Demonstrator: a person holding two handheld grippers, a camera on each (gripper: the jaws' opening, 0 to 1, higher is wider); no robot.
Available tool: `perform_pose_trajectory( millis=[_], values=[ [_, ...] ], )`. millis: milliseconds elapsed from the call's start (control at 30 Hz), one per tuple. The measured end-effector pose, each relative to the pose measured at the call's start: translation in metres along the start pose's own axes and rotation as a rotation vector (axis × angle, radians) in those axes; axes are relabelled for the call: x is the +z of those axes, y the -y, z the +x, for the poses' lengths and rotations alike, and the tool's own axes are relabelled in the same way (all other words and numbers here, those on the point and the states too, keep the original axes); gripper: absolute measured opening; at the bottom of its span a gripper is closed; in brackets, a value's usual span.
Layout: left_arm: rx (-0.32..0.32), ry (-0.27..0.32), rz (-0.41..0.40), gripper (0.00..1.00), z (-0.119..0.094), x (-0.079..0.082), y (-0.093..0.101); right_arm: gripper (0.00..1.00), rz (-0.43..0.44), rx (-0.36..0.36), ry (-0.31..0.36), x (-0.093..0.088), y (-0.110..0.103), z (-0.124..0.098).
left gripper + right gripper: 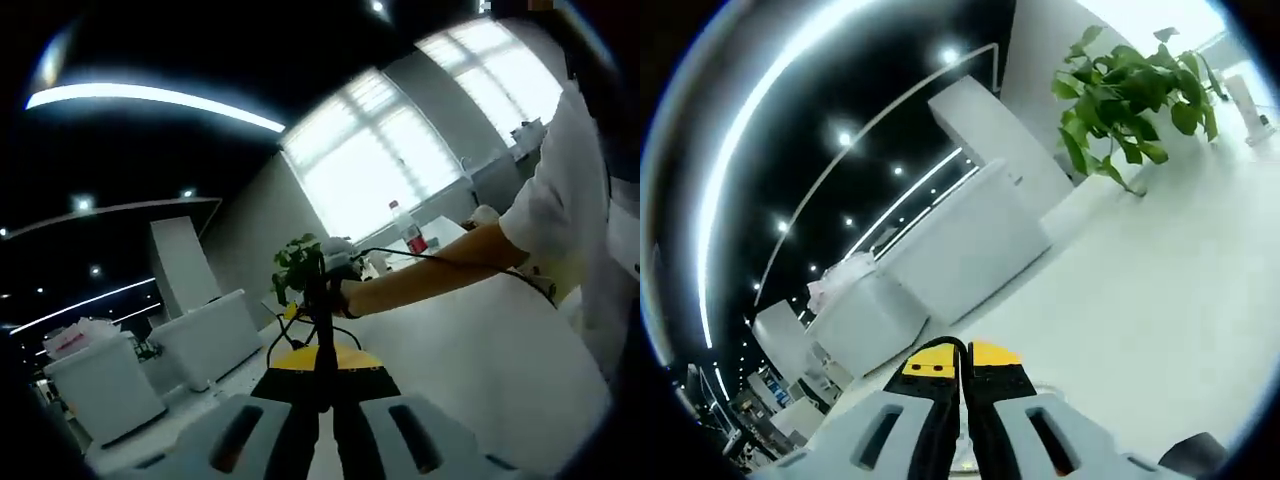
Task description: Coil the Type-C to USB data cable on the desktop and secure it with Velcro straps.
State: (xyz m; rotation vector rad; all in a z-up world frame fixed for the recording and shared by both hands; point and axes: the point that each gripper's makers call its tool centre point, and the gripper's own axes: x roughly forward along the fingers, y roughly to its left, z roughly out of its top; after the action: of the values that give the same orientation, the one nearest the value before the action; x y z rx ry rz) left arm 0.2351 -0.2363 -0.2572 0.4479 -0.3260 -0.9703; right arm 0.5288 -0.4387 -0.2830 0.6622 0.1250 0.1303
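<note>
- Holding the black data cable [322, 318], my left gripper [325, 385] has its jaws clamped on it; the cable rises straight from the tips and loops to either side above the white worktop [470, 350].
- My right gripper [962, 375] sits with its jaws pressed together; I see nothing between them.
- A person's hand [340, 270] meets the cable's upper end, though the contact is too small to make out.
- The bottle [408, 228] carries a red label I cannot read.
- The cable's plugs and any strap are too dark to pick out.
- A leafy plant [1130, 85] stands on the worktop.
</note>
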Motion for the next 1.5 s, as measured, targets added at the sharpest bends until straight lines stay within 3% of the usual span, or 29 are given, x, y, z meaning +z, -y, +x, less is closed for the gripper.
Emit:
perform_pose_trajectory(
  millis=[300, 367, 500, 567, 667, 733, 767, 800, 867, 933, 1000, 1133, 1200, 1233, 1333, 1367, 1500],
  values=[
    [-0.022, -0.016, -0.009, 0.04, 0.006, -0.004, 0.007, 0.00, 0.021, -0.037, -0.006, -0.001, -0.005, 0.007],
    [-0.005, -0.011, -0.007, 0.04, 0.005, -0.001, 0.004, 0.00, -0.029, -0.028, -0.028, -0.009, -0.014, 0.003],
    [0.103, -0.001, -0.018, 0.04, -0.008, 0.005, -0.028, 0.01, -0.124, 0.167, -0.093, -0.024, -0.057, -0.026],
    [0.169, 0.020, -0.065, 0.04, -0.017, 0.009, -0.050, 0.01, -0.244, 0.235, -0.134, -0.030, -0.066, -0.047],
    [0.234, 0.054, -0.097, 0.04, -0.028, 0.015, -0.071, 0.01, -0.341, 0.309, -0.207, -0.049, -0.072, -0.079],
    [0.235, 0.074, -0.106, 0.04, -0.032, 0.019, -0.076, 0.01, -0.388, 0.317, -0.243, -0.065, -0.071, -0.100],
    [0.235, 0.082, -0.123, 0.04, -0.032, 0.020, -0.077, 0.01, -0.390, 0.387, -0.230, -0.070, -0.082, -0.111],
    [0.203, 0.092, -0.156, 0.04, -0.029, 0.020, -0.072, 0.01, -0.350, 0.544, -0.200, -0.072, -0.109, -0.125],
    [0.121, 0.101, -0.194, 0.04, -0.019, 0.018, -0.055, 0.01, -0.375, 0.738, -0.194, -0.075, -0.146, -0.149],
    [0.070, 0.070, -0.168, 0.04, -0.012, 0.014, -0.042, 0.01, -0.461, 0.773, -0.139, -0.068, -0.174, -0.154],
    [0.030, 0.067, -0.134, 0.04, -0.006, 0.016, -0.029, 0.01, -0.389, 0.822, -0.133, -0.063, -0.198, -0.156],
    [-0.010, 0.067, -0.145, 0.04, -0.003, 0.018, -0.014, 0.01, -0.191, 0.842, -0.101, -0.041, -0.227, -0.139],
    [-0.011, 0.056, -0.134, 0.04, -0.002, 0.014, -0.014, 0.01, -0.070, 0.885, -0.131, -0.035, -0.237, -0.139],
    [-0.011, 0.050, -0.137, 0.04, -0.003, 0.012, -0.016, 0.01, -0.039, 0.888, -0.129, -0.031, -0.239, -0.137],
    [-0.009, 0.045, -0.148, 0.04, -0.006, 0.010, -0.018, 0.01, -0.092, 0.828, -0.050, -0.017, -0.233, -0.129],
    [-0.005, 0.040, -0.140, 0.04, -0.007, 0.008, -0.019, 0.01, -0.023, 0.869, -0.039, -0.007, -0.236, -0.135],
    [-0.009, 0.021, -0.125, 0.05, -0.006, 0.004, -0.018, 0.01, 0.091, 0.925, 0.020, 0.023, -0.238, -0.141]
  ],
)
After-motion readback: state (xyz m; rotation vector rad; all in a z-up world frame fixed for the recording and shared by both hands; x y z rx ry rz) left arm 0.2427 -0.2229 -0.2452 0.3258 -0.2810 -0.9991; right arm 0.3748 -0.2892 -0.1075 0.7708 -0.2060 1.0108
